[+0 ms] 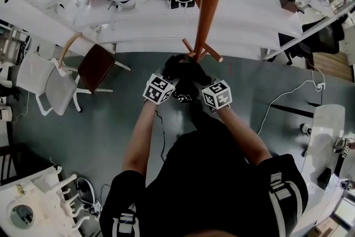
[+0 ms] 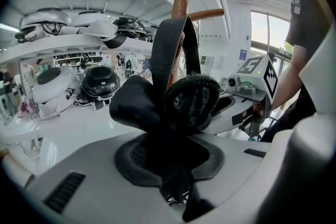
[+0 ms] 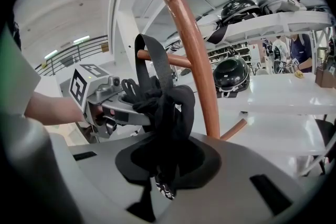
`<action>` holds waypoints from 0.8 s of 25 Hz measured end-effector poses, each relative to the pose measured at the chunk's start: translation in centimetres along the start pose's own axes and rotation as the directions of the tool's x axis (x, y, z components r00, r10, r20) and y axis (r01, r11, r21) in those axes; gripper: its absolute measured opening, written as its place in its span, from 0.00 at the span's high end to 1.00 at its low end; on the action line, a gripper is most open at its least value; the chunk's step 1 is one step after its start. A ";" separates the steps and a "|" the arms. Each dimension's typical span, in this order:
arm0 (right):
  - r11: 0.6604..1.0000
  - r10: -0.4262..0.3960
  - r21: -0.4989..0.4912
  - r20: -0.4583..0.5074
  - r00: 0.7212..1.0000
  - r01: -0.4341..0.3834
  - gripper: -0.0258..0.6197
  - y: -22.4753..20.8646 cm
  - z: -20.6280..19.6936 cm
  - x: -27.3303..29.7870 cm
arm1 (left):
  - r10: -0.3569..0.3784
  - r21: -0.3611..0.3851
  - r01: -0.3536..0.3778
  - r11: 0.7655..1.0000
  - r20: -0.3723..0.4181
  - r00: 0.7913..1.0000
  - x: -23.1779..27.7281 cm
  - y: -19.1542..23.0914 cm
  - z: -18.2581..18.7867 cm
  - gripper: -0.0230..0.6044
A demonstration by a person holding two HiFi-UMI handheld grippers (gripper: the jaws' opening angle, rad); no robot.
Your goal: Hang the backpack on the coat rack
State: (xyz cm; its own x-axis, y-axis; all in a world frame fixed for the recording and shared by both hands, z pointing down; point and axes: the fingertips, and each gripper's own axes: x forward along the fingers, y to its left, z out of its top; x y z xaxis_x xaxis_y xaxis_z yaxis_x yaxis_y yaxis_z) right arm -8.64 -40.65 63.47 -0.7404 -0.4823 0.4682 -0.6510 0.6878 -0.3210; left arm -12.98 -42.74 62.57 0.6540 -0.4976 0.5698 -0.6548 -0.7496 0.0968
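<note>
At the bottom of the head view, the person's black-clothed torso (image 1: 222, 186) is seen, with both bare forearms stretched forward. The left gripper (image 2: 168, 152) is closed to a narrow gap, and a bunch of black fabric and webbing from the soft black backpack (image 1: 186, 70) is pinched between its jaws. The right gripper (image 3: 163, 160) is closed likewise, its jaws clamped on another fold of the same bag. The two grippers are held side by side, and the backpack is carried between them, off the grey floor (image 1: 111, 119). A strap loop is raised above the bunched fabric. Just behind the bag, the reddish-brown wooden coat rack (image 1: 209, 8) is seen, the bag being held close against its pole near a low pair of pegs. To the left, a brown-seated wooden chair (image 1: 95, 66) and white chairs (image 1: 47, 83) are placed. Farthest off, white shelves (image 2: 79, 42) are loaded with rounded black and white helmets (image 2: 100, 81).
</note>
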 end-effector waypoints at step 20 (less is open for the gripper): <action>0.998 -0.054 0.030 -0.020 0.998 0.054 0.84 -4.4 -1.0 -0.4 | -0.065 0.013 0.066 0.998 -0.053 0.996 4.9 -0.1 0.8 0.81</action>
State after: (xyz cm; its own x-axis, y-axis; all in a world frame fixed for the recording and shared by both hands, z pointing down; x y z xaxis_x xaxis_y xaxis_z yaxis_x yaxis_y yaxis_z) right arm -5.28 -42.96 65.54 -0.7009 -0.5074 0.5013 -0.6949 0.6442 -0.3195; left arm -9.42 -45.44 64.72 0.6742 -0.4236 0.6049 -0.6049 -0.7867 0.1233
